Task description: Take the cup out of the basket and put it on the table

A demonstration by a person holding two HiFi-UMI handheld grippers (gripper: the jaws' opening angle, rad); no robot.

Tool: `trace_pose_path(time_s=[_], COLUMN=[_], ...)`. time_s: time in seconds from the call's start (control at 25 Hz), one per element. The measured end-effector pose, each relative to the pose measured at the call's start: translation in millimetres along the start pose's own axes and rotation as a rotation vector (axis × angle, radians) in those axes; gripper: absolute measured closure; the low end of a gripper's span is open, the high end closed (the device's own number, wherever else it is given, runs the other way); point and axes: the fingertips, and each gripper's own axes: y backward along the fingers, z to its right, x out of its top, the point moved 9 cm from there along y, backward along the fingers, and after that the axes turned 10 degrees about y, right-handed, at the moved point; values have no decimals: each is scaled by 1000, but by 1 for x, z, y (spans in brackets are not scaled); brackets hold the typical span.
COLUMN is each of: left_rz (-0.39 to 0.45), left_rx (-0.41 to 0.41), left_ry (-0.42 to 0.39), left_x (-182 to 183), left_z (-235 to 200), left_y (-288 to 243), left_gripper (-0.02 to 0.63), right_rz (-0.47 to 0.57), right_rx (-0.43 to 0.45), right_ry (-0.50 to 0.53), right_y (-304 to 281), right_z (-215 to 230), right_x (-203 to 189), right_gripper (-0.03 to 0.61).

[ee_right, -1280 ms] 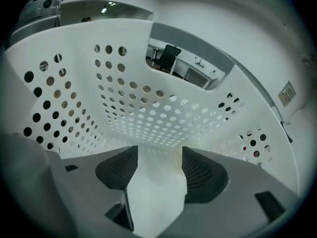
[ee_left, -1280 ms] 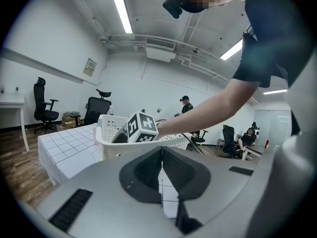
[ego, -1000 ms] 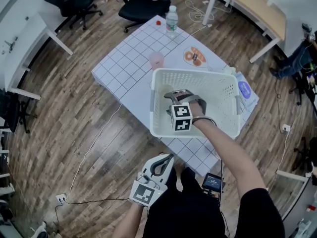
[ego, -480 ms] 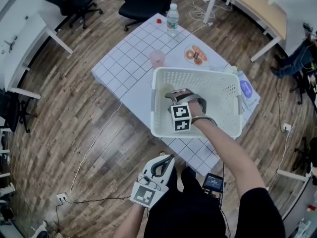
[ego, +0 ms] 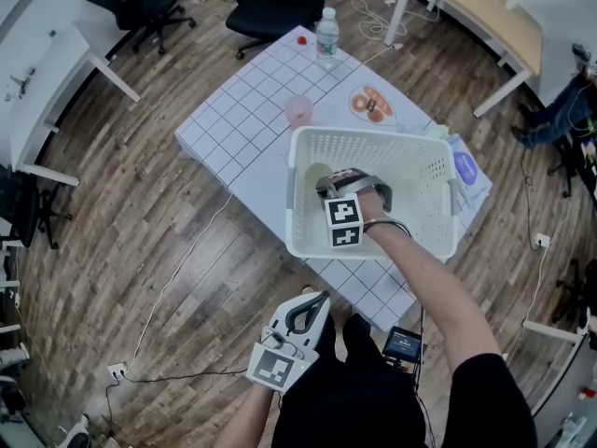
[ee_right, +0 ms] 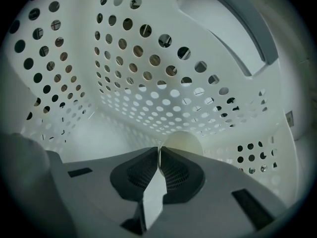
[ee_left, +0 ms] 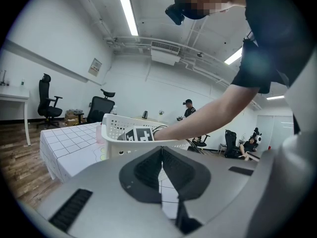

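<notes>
A pale cream cup [ego: 314,175] lies in the left part of the white perforated basket [ego: 373,138] on the checked table [ego: 233,119]. My right gripper [ego: 326,187] reaches down into the basket and is shut on the cup's thin wall. In the right gripper view the cup [ee_right: 182,142] shows round just past the right gripper [ee_right: 159,155], with a thin white edge pinched between the pads. My left gripper [ego: 303,311] hangs low off the table's near edge. In its own view the left gripper [ee_left: 161,152] is shut with nothing in it.
A pink cup [ego: 298,110], a water bottle [ego: 326,28] and a plate of food [ego: 371,104] stand on the table beyond the basket. A blue-printed item [ego: 464,168] lies at the basket's right. Office chairs [ego: 270,3] and desks ring the table.
The right gripper has stayed inside the basket at the cup, shifting only slightly. The left gripper has not moved.
</notes>
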Motion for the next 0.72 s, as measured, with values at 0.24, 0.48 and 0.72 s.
trace_pose_path(time_s=[0.24,0.48,0.72], left_rz=[-22,-18,-14], left_rx=[-29,-37,-46], left_ry=[-24,-28,-50], left_x=[1,4,9], left_z=[5,8,12], left_y=[0,-2,-4], left_gripper=[604,604,604], right_rz=[-2,-1,13], right_rx=[3,1,-34], right_ry=[14,-5,-22], right_y=[1,6,27], right_z=[-1,0,3], right_x=[2,-1,-2], right_gripper=[543,543,543])
